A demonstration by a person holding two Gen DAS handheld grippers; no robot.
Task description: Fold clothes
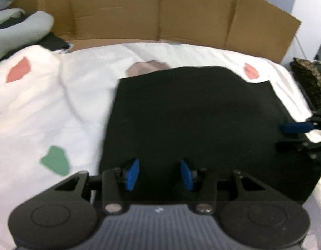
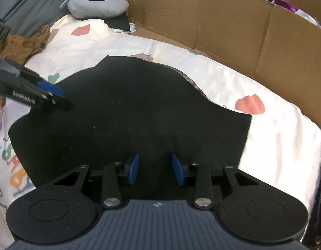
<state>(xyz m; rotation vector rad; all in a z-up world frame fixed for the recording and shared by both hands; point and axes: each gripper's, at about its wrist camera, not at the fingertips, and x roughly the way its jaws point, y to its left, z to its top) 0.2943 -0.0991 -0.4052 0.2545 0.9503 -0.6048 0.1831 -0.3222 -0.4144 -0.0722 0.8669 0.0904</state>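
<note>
- Black garment (image 1: 198, 120) lies spread flat on the white patterned bedsheet (image 1: 48, 108), directly under and ahead of both grippers; its near edge runs crosswise just below the fingertips.
- Left gripper (image 1: 159, 175) points steeply down over the near-left part of the cloth, blue pads parted with only dark fabric showing in the gap; the pads do not appear to pinch anything, so it reads as released.
- Right gripper (image 2: 156, 169) stands likewise over the near-right part, pads apart and nothing visibly pressed between them.
- Each gripper shows in the other's view: the right one at the garment's right border in the left wrist view, the left one over its left border in the right wrist view. They flank the cloth, side by side along its near edge.
- Judging by this, the coming move turns on that near edge: the cloth stretches away from both grippers toward the far side, so a fold would carry the near part forward. Neither hand looks clearly nearer.
- Beyond the garment the sheet carries pink and green patches, with a rumpled brown garment (image 2: 25, 41) at the far left.
- Farthest back stand a cardboard wall (image 2: 223, 16) and a grey neck pillow (image 2: 98, 6).
</note>
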